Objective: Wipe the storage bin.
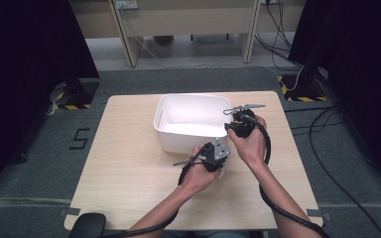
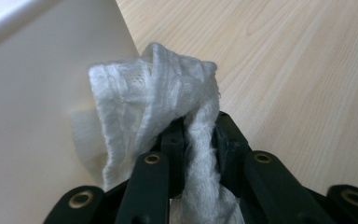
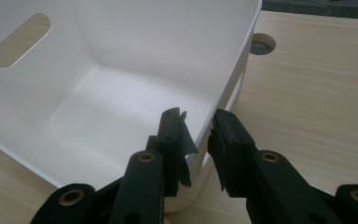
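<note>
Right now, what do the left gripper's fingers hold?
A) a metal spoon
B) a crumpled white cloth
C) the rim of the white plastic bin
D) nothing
B: in the left gripper view, the left gripper pinches a crumpled white cloth beside the white plastic bin.

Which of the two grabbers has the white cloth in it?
The left gripper: its jaws are shut on the white cloth. The right gripper holds no cloth; its jaws straddle the white bin's rim.

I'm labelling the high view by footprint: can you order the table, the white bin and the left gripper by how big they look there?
1. Table, largest by far.
2. White bin, which covers a modest part of the tabletop.
3. Left gripper, smallest, though it sits nearer the camera than the bin, so it looks slightly bigger than it is.
</note>
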The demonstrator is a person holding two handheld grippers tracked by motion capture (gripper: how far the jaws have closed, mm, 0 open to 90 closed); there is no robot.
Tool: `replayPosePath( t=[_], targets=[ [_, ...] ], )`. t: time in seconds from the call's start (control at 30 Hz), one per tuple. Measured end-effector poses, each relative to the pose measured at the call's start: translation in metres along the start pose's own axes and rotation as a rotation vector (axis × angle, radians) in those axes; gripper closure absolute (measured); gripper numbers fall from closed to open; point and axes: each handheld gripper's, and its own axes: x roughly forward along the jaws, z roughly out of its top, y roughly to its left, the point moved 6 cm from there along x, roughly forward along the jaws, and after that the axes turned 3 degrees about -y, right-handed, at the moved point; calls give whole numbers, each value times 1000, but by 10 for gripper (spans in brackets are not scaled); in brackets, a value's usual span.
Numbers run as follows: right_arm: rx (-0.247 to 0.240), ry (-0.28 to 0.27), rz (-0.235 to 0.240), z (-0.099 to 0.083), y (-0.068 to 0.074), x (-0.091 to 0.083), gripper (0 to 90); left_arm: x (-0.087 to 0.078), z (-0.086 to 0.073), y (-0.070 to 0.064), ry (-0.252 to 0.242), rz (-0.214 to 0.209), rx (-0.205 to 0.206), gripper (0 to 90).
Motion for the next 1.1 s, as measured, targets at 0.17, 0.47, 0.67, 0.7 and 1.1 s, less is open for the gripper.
replayPosePath(
  t=[0.17, 0.47, 0.67, 0.7, 1.1],
  targets=[
    [1, -1, -1, 0, 0, 0, 737, -4, 7, 0, -14, 2, -3, 769],
    [-1, -1, -1, 0, 0, 0, 735, -19, 23, 3, -55, 25, 7, 769],
    [0, 0, -2, 0, 0, 0, 733, -22, 27, 4, -60, 26, 7, 768],
    [0, 0, -2, 0, 0, 1, 732, -22, 27, 4, -60, 27, 11, 768],
    [-2, -1, -4, 1, -1, 2, 707, -34, 7, 5, -27, 6, 37, 768]
  ],
)
